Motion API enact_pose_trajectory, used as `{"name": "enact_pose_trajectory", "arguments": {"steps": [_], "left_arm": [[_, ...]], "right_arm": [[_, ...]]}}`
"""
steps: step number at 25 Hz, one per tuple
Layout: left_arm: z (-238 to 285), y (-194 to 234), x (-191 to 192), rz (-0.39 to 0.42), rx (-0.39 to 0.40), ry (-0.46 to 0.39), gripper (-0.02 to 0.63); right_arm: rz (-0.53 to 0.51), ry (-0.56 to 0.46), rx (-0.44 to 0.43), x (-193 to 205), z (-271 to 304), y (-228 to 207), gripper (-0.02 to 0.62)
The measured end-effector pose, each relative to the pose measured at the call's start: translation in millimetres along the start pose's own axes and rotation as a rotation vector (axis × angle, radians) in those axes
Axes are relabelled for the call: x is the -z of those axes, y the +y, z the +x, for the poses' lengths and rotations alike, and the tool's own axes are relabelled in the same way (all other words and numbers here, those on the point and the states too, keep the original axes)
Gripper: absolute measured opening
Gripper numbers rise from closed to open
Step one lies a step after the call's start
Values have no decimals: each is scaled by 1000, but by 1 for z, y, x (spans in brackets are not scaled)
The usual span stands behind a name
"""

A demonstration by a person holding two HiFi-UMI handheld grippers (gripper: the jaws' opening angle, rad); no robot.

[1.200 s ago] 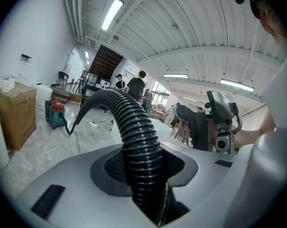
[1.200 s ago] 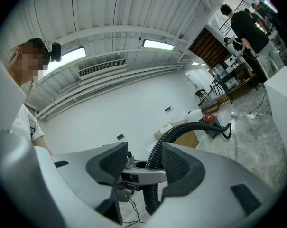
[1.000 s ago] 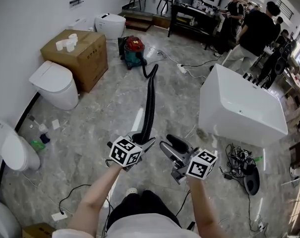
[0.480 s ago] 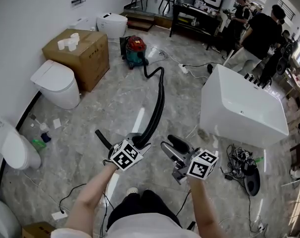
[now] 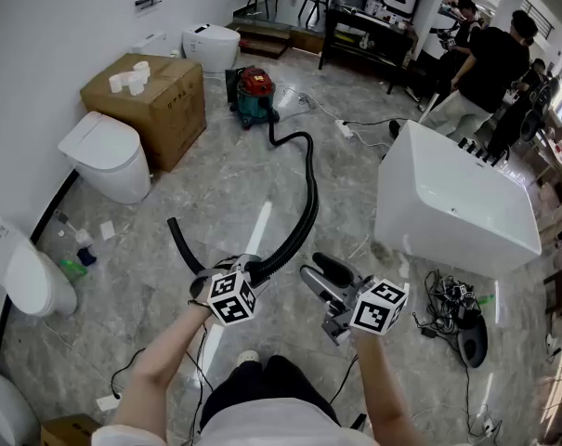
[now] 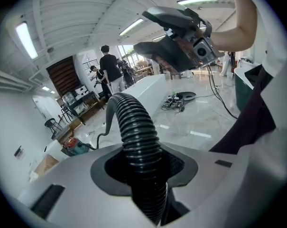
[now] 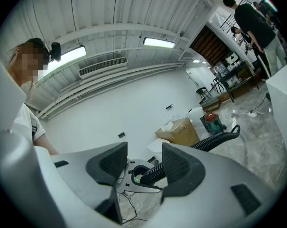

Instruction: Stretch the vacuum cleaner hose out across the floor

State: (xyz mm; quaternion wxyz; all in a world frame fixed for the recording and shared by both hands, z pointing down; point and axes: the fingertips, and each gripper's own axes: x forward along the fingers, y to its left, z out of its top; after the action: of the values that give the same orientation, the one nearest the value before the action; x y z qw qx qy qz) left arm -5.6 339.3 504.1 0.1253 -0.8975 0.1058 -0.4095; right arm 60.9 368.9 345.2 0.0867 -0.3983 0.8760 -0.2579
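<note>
The left hand-held gripper (image 5: 248, 269) is pinching the hose (image 5: 309, 203), which is looping over the floor (image 5: 206, 189) from the vacuum cleaner (image 5: 254, 97). The right hand-held gripper (image 5: 320, 282) is hanging spread and empty. A hard tug could be toppling the cleaner.

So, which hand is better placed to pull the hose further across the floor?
Probably the left. The left gripper is shut on the black hose, which curves back to the vacuum cleaner. The right gripper stands open and empty beside it.
</note>
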Motion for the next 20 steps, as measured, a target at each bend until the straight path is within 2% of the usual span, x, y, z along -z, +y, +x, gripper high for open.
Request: {"name": "enact_pose_trajectory", "arguments": {"steps": [14,20], "left_arm": [[-3,7,22,218,-87,140,152],[-10,13,26,363,-142,204,149]], "right_arm": [[8,33,-8,10,7,-2,236],[13,46,-21,12,9,-3,236]]}}
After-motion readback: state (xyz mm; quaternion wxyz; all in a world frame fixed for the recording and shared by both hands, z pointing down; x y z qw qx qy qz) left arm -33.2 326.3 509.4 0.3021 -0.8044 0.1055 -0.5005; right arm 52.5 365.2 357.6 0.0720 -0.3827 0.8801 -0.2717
